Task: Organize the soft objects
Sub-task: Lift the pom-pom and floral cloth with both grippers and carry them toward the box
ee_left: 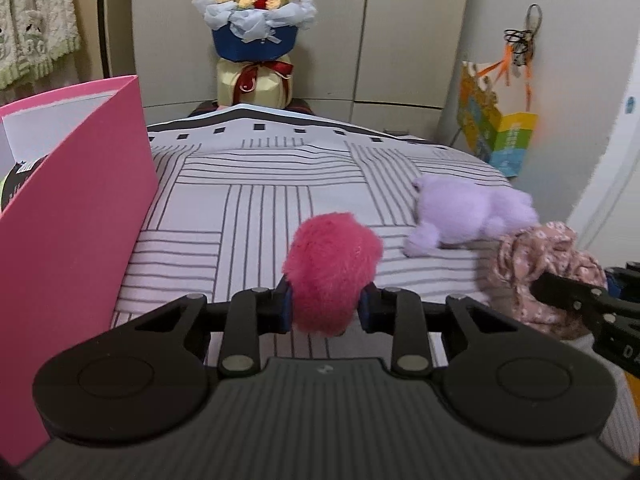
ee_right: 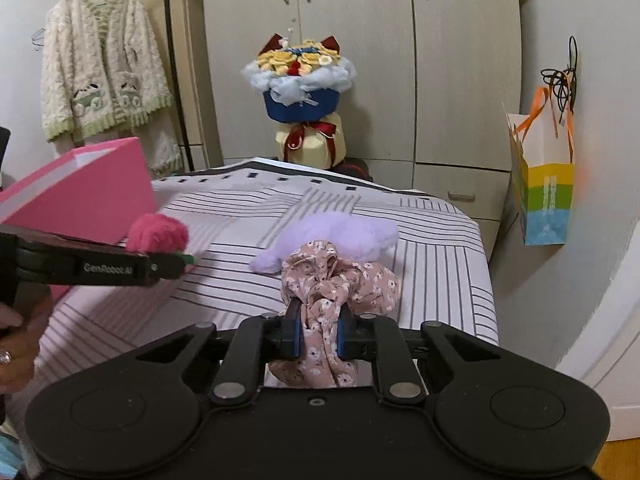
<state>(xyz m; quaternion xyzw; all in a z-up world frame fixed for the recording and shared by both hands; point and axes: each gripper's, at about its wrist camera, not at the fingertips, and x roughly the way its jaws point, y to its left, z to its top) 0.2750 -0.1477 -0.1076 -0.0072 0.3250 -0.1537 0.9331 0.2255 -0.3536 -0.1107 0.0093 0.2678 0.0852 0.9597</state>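
Note:
My left gripper (ee_left: 325,307) is shut on a fluffy magenta pompom (ee_left: 332,268), held just above the striped bed (ee_left: 248,208). The same pompom (ee_right: 158,233) shows at the left of the right wrist view, beside the left gripper's black finger (ee_right: 168,266). My right gripper (ee_right: 318,334) is shut on a bunched pink floral cloth (ee_right: 336,276), which also shows at the right edge as a floral cloth (ee_left: 536,264). A lilac plush toy (ee_left: 472,212) lies on the bed beyond both; the cloth partly hides the plush toy (ee_right: 340,228) in the right wrist view.
An open pink box (ee_left: 76,216) stands at the bed's left side, with a dark item inside. A flower bouquet (ee_left: 254,12) stands past the bed's far end, before wardrobe doors (ee_right: 360,40). A colourful paper bag (ee_right: 544,196) hangs on the right wall. A person's hand (ee_right: 16,344) is at lower left.

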